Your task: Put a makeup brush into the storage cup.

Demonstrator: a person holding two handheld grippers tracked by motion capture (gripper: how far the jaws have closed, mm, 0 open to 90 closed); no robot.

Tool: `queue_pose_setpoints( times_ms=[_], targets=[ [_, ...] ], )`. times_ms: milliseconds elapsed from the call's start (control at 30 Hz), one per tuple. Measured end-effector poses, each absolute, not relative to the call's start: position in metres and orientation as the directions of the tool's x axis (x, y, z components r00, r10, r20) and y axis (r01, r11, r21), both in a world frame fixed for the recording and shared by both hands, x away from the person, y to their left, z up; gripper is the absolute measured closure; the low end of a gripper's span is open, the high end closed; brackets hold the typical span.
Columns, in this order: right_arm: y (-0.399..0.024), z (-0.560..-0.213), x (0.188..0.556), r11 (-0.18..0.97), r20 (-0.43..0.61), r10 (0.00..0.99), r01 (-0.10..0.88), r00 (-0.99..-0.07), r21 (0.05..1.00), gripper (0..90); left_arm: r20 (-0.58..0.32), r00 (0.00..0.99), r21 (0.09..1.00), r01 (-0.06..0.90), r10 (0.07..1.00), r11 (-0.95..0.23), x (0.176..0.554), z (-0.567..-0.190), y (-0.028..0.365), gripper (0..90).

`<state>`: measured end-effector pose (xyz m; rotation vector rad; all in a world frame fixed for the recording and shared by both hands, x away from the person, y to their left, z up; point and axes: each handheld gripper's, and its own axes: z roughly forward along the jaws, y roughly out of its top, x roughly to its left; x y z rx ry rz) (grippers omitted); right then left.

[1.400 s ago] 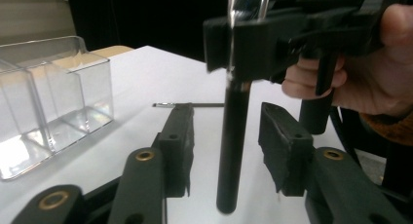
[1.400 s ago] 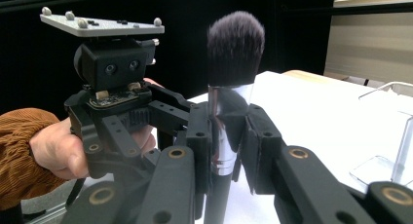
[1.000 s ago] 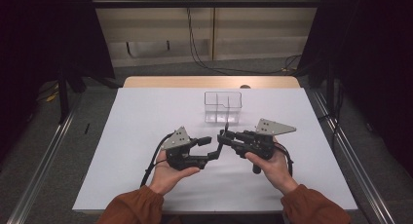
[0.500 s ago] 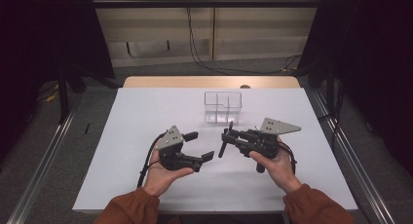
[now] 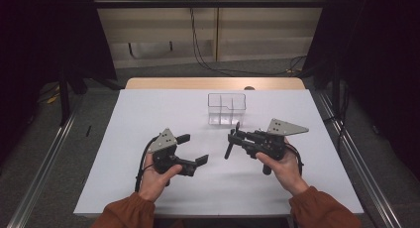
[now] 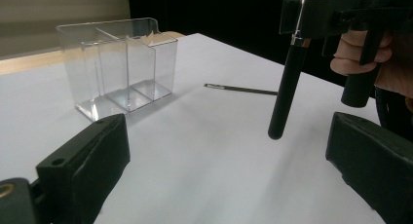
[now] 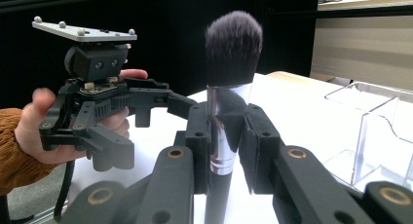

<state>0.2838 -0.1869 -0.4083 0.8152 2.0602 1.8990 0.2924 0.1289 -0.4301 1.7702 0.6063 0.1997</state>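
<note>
**Inspector:** Report the right gripper.

**Assistant:** It is held in the person's right hand above the white table, to the right of centre in the high view. In the right gripper view its jaws are closed on a makeup brush, clamping the silver ferrule just below the dark bristle head. The brush stands close to upright, bristles at the top.

**Inspector:** And the handle?

**Assistant:** The black handle hangs down from the jaws. In the left gripper view its lower end sits just above the table; contact cannot be told. In the high view the brush leans slightly, with the handle tip nearest the table's middle.

**Inspector:** The left gripper?

**Assistant:** It is held in the left hand, left of centre and apart from the right gripper. Its jaws stand wide apart with nothing between them; the left gripper view shows bare table in the gap.

**Inspector:** Other items on the table?

**Assistant:** A clear plastic organiser with divided compartments stands upright beyond both grippers, nearer the far edge. It appears empty. A thin dark stick-like object lies flat on the table to the right of the organiser in the left gripper view; what it is cannot be told.
</note>
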Motion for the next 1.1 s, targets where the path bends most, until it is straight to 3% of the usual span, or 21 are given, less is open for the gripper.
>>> queue_pose_setpoints(
  times_ms=[667,1100],
  targets=[
    [-0.202,-0.402,0.300,0.013,0.186,0.577,0.237,-0.795,0.971,76.3,-0.148,0.817,0.955,0.263,0.557,-0.133,0.285,-0.429,0.167,2.3],
    [-0.213,-0.396,0.318,0.004,0.173,0.622,0.224,-0.764,0.975,76.2,-0.140,0.741,0.955,0.276,0.656,-0.108,0.275,-0.435,0.210,2.3]
  ],
)
